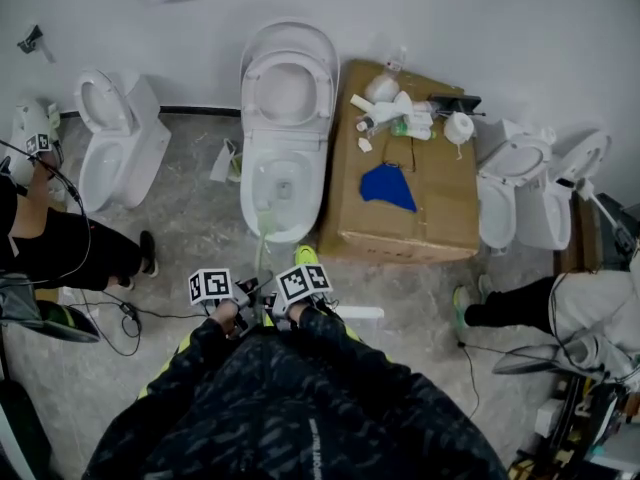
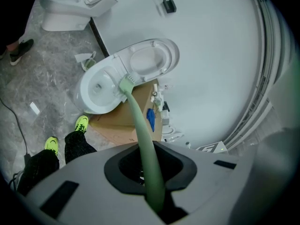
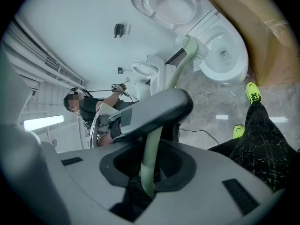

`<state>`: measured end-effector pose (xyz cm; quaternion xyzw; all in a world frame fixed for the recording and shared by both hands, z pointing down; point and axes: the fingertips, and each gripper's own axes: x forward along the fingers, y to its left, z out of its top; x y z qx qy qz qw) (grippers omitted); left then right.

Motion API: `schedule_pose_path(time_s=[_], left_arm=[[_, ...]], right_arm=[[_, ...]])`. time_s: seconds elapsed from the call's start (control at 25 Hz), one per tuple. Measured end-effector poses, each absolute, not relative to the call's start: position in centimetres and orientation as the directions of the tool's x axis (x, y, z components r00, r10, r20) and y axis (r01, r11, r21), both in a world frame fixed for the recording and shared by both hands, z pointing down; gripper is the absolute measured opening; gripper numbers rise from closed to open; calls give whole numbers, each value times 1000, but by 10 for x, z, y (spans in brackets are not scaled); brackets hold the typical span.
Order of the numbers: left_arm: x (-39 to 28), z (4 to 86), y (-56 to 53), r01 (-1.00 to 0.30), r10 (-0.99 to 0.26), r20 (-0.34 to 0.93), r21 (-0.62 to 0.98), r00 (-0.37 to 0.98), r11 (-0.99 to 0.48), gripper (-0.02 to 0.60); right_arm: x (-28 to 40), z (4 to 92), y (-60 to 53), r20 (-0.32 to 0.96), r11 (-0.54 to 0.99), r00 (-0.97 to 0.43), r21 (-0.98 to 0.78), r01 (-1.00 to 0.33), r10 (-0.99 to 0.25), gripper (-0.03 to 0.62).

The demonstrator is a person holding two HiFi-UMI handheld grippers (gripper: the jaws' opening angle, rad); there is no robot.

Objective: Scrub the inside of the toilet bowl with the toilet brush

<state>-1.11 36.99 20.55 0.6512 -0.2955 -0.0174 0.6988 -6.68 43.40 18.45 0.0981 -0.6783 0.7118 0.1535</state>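
Grey stone floor (image 1: 180,218) and a white wall are framing a row of toilets, and we are standing in front of the middle one. We are holding the brush (image 1: 263,243) by its pale green handle, which is slanting away from us toward the toilet (image 1: 318,193), whose lid is standing up. The brush head is sitting at the near front rim of the bowl; we cannot tell whether its bristles are touching porcelain. We are judging that the scrubbing is only at the bowl's near edge, with the deeper part not yet reached.

Both grippers are gripping this one handle. The left gripper (image 2: 152,191) is clamping its jaws shut on the handle, which is running straight out from between them to the bowl. The right gripper (image 3: 147,182) is pinching the same handle closer to its end, and the left gripper's grey body is showing just ahead of it. We are likely stacking the two this way for leverage, the forward one steadying and the rear one steering.

Beside the toilet's right flank a cardboard box (image 1: 440,208) is standing, carrying a blue cloth (image 1: 388,186) and a paper roll (image 1: 458,128). Other toilets (image 1: 110,158) are flanking us on both sides.
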Motion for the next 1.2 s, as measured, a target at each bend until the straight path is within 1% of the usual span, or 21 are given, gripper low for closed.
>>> schedule_pose_path(time_s=[0.2, 0.36, 0.56, 0.8, 1.08, 1.2], left_arm=[[-2, 217, 329, -352, -418, 388, 921, 821, 164, 38], [9, 223, 291, -370, -426, 405, 914, 809, 166, 38], [26, 229, 233, -368, -435, 412, 911, 801, 187, 38], [50, 245, 169, -384, -420, 420, 907, 804, 172, 38], [67, 269, 119, -350, -422, 386, 922, 820, 165, 38], [69, 292, 112, -328, -424, 382, 924, 821, 197, 38]], right_arm=[[-57, 193, 396, 352, -57, -929, -931, -360, 118, 68], [-43, 200, 360, 351, -79, -925, -928, -364, 145, 68], [-25, 207, 302, 339, -81, -925, -931, -356, 170, 67], [0, 223, 239, 350, -79, -917, -926, -370, 191, 62], [17, 250, 191, 351, -78, -900, -921, -381, 259, 57], [18, 271, 183, 351, -129, -898, -910, -394, 263, 57]])
